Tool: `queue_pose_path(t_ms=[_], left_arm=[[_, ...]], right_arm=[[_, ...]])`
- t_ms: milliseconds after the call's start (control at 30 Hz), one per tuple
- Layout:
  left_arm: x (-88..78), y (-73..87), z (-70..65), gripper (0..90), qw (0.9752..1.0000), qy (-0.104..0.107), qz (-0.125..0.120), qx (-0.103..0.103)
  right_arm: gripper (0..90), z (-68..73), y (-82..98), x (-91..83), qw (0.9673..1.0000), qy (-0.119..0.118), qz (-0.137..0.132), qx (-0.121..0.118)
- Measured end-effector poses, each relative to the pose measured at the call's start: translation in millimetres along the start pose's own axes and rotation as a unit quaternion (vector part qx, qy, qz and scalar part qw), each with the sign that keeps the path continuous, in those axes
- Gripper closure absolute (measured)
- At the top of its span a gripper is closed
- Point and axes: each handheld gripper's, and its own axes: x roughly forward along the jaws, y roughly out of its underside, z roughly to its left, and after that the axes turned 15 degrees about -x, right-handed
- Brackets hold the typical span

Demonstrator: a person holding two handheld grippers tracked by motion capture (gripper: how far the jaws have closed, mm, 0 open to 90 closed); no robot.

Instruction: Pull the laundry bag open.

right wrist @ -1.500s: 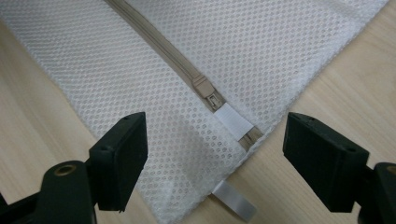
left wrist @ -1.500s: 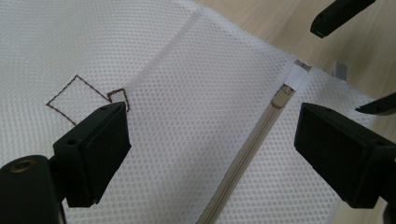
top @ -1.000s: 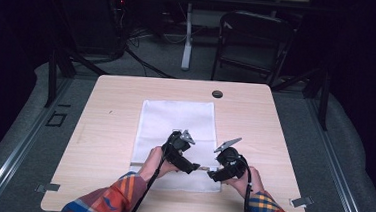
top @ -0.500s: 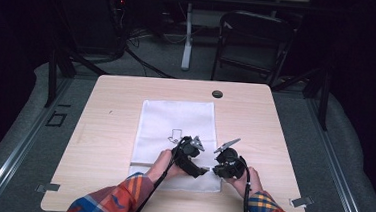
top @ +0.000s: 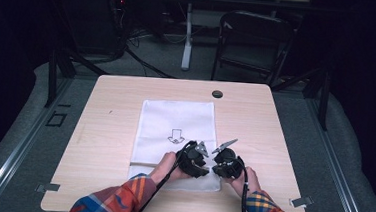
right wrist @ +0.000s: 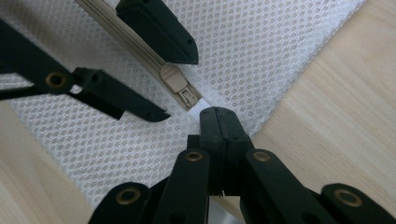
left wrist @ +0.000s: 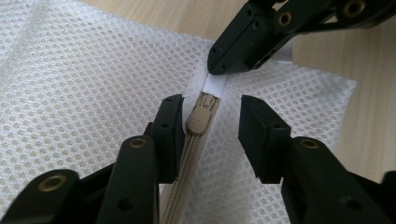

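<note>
We start at our left gripper (left wrist: pixel 205 135), whose two jaws stand apart on either side of the zipper pull (left wrist: pixel 200 119): one black pad is just beside the pull on its one flank, while the other pad is farther off on the other flank, with mesh showing in the gap. The jaws have just been closing around the pull, but the pads do not press it yet. The pull lies directly ahead of this gripper, flat on the white mesh laundry bag (top: pixel 174 130), and the beige zipper (left wrist: pixel 180 186) runs as a straight line from the pull back toward the gripper, so its long axis goes along the jaws and not across them. Just beyond the pull, at the end of the zipper, is the small white fabric tab (left wrist: pixel 215 84), and there our right gripper (right wrist: pixel 218 122) is pressed together, pinching this tab at the corner of the bag nearest the person. We judge that the left gripper is the nearer one to the pull and must take it, then draw it along the zipper line away from the pinched tab. In the high view the bag lies lengthwise on the wooden table (top: pixel 104 130), with both grippers at its near end.
</note>
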Motion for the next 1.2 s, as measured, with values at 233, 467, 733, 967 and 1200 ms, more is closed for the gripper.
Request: queue_pose_path(t_ms=[233, 467, 733, 967, 1200], left_arm=[[2.6, -1.0, 0.0, 77.0, 0.9999, 0.003, 0.002, 0.013], [3.8, -1.2, -4.2, 81.6, 0.9993, -0.013, 0.007, 0.035], [3.2, 1.1, 1.6, 81.9, 0.9998, 0.005, -0.003, 0.021], [2.4, 1.6, 4.5, 82.0, 0.9999, 0.012, -0.003, 0.012], [2.4, 1.8, 5.2, 82.1, 0.9998, 0.015, -0.002, 0.009]], right_arm=[[90.0, 0.7, 0.6, -0.7, 1.0, 0.004, 0.002, -0.004], [90.0, 2.5, 0.5, 0.2, 0.9999, 0.008, -0.004, -0.007], [90.0, 3.0, 0.2, -0.7, 0.9998, 0.011, 0.005, -0.014], [90.0, 3.5, 0.5, -0.8, 0.9999, 0.013, 0.004, -0.011], [90.0, 3.8, 0.7, -0.6, 0.9999, 0.013, 0.004, -0.005]])
